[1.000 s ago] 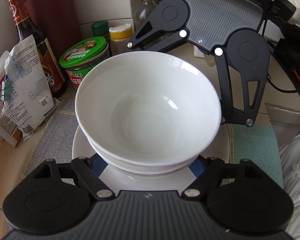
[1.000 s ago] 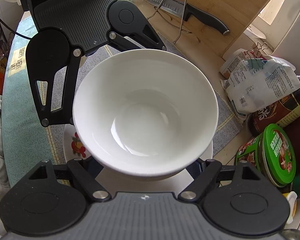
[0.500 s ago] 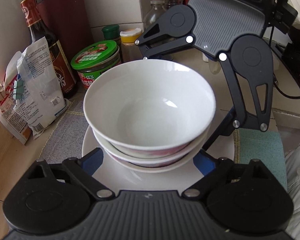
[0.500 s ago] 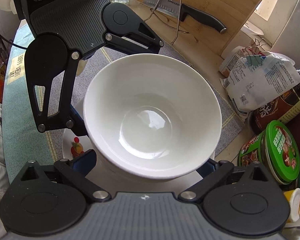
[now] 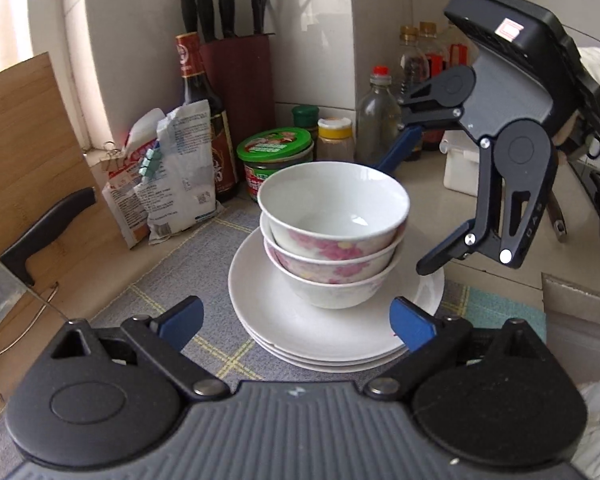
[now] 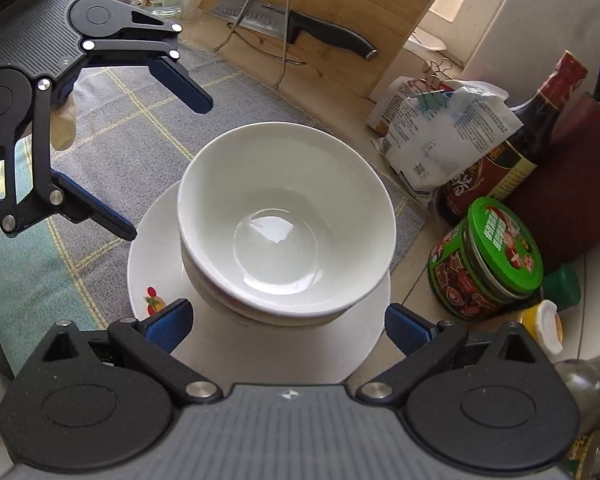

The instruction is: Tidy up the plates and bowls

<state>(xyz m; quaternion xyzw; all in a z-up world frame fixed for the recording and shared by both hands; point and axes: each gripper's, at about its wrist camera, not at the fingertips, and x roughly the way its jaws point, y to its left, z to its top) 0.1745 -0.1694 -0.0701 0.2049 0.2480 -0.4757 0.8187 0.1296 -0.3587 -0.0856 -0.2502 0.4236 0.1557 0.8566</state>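
Note:
Three nested white bowls with pink flowers [image 5: 332, 232] stand on a stack of white plates [image 5: 284, 320] on a grey checked mat. From above, the top bowl [image 6: 284, 220] sits slightly off-centre on the plate [image 6: 156, 264]. My left gripper [image 5: 296, 314] is drawn back from the stack with its jaws still opening. The plates' near edge lies between its tips, and its pads touch nothing. My right gripper [image 6: 288, 316] hangs wide open above the stack's other side, holding nothing. Each gripper shows in the other's view: the right gripper [image 5: 408, 216] and the left gripper [image 6: 164, 168].
A green-lidded jar [image 5: 276, 152], a soy sauce bottle [image 5: 200, 120], clipped bags [image 5: 172, 176], a knife block [image 5: 236, 76] and small bottles crowd the back. A cutting board with a knife [image 6: 300, 28] in a wire stand lies at the left. A white box [image 5: 460, 172] sits at the right.
Both grippers opened and let go of the top bowl, which now rests nested in the stack. Both pulled back and up from it, the left one farther.

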